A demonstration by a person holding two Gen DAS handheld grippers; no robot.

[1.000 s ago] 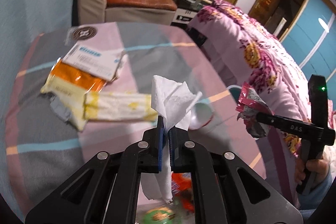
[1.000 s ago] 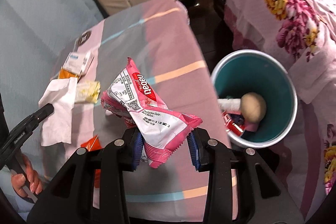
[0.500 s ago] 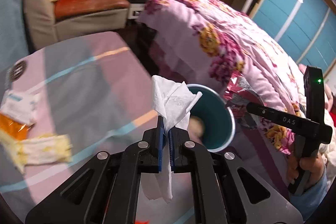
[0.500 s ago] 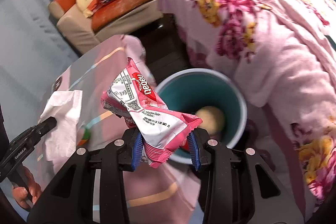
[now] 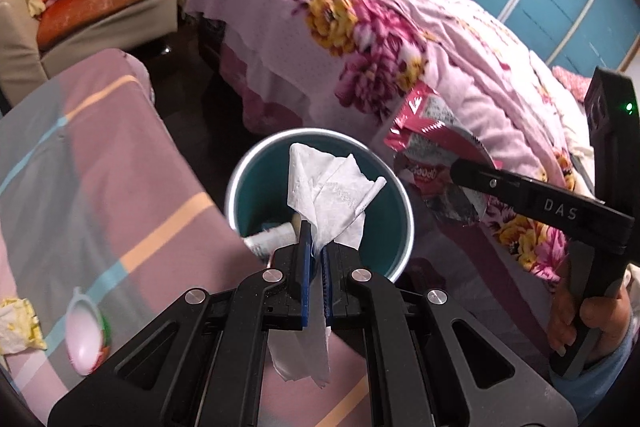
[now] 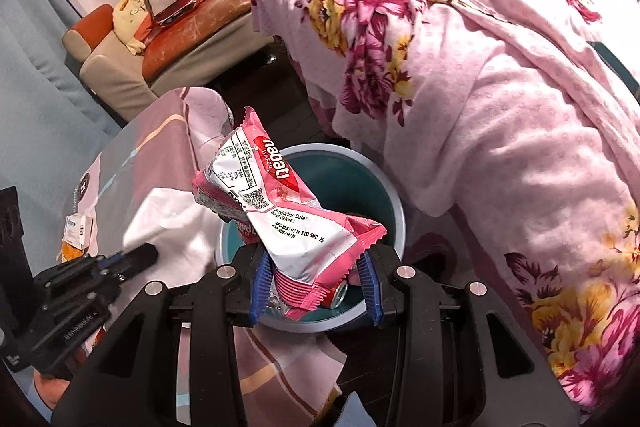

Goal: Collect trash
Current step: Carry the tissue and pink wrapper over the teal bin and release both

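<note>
The left gripper (image 5: 316,251) is clamped tight on a crumpled white paper tissue (image 5: 328,195), held directly over the mouth of the round teal waste bin with a pale rim (image 5: 408,227). The right gripper (image 6: 316,279) pinches a pink and white wafer wrapper (image 6: 288,211) between its blue pads, above the same bin's near rim. The bin stands on dark floor in the narrow gap between the striped pink tablecloth's edge (image 5: 100,167) and the overhanging floral pink bedspread (image 6: 500,107). Rubbish already lies inside.
</note>
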